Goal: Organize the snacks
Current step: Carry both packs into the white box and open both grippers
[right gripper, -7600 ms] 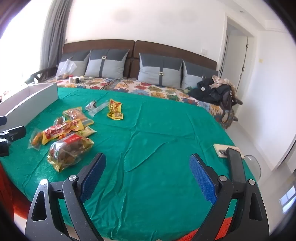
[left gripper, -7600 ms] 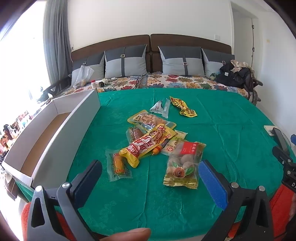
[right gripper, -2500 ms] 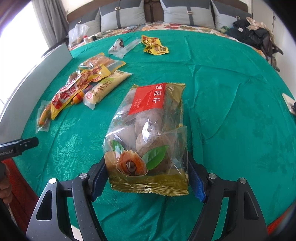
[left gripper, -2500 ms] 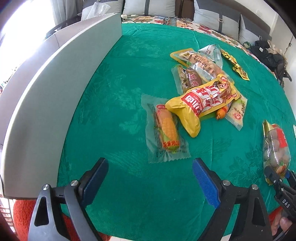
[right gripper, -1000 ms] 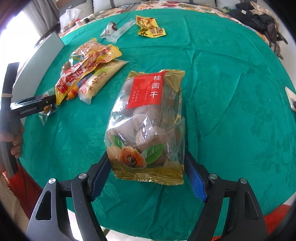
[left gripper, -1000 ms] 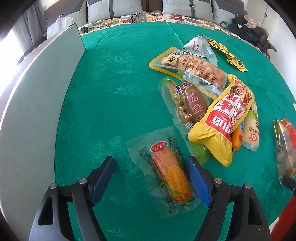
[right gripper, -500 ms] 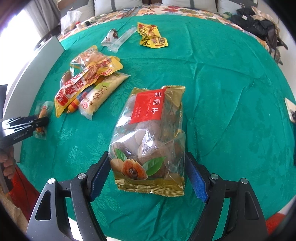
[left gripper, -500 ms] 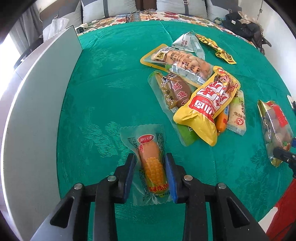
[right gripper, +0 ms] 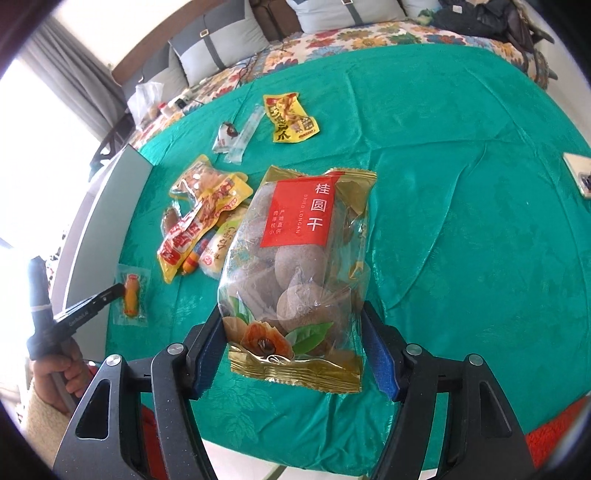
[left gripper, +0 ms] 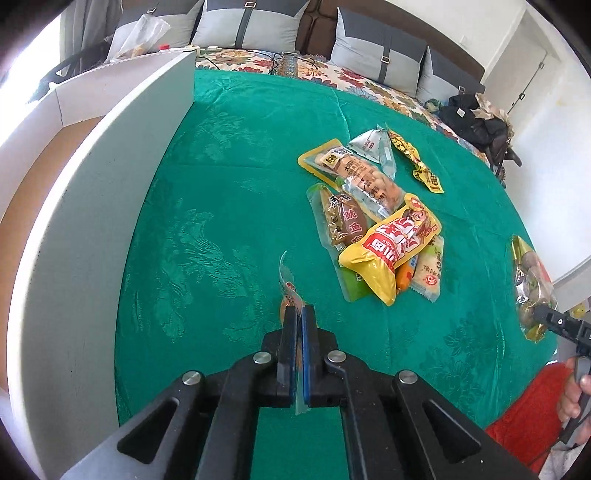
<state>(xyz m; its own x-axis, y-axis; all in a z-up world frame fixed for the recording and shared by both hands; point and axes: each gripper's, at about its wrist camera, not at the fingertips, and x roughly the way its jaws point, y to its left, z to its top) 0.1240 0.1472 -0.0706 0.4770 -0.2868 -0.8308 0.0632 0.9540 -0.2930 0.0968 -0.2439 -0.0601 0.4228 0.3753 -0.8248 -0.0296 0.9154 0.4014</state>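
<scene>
My left gripper (left gripper: 299, 314) is shut on the clear corn snack packet (left gripper: 287, 284), which stands on edge between the pads above the green cloth; it also shows in the right wrist view (right gripper: 132, 295). My right gripper (right gripper: 293, 345) is shut on the dried longan bag (right gripper: 299, 266) with a red label and holds it lifted off the cloth. A pile of snack packets (left gripper: 384, 229) lies mid-table, topped by a yellow-red bag (right gripper: 199, 229). An open white cardboard box (left gripper: 85, 206) stands along the left edge.
A yellow packet (right gripper: 290, 118) and a clear wrapper (right gripper: 236, 138) lie farther back. A phone (right gripper: 580, 173) lies at the table's right edge. Behind the green cloth (left gripper: 229, 184) is a bed with grey pillows (left gripper: 247, 26) and a black bag (left gripper: 476, 118).
My left gripper has shut fully on the corn packet and lifted it, turning it on edge. My right gripper has raised and tilted the longan bag a little.
</scene>
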